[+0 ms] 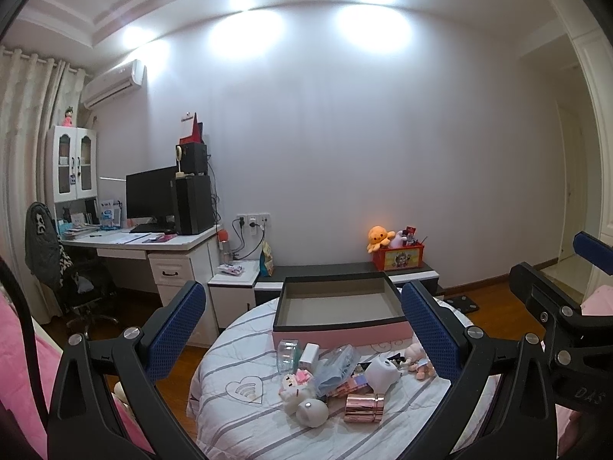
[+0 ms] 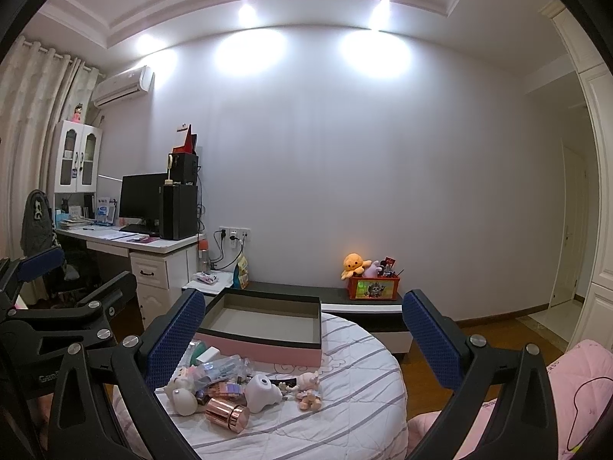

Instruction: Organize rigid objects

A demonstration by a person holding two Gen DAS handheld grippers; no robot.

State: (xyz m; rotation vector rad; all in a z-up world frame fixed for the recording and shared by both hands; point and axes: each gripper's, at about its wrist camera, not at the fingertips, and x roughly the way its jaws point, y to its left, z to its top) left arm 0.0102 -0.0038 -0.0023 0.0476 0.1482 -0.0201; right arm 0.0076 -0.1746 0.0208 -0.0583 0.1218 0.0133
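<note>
Hand-held grippers (image 1: 302,329) (image 2: 302,333) gape; canister (image 1: 364,408) lies sideways.

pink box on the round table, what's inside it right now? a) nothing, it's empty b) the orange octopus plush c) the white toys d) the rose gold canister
a: the pink box shows only its bare grey floor, while the rose gold canister and the small toys lie in front of it on the striped cloth.

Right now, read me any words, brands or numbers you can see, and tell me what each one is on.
"DAS": embossed on the right gripper body, in the left wrist view.
"Gen": cut off at the picture edge, on the left gripper body, in the right wrist view.
Red toy box label, desk papers, air conditioner logo: too small or blurred.
</note>
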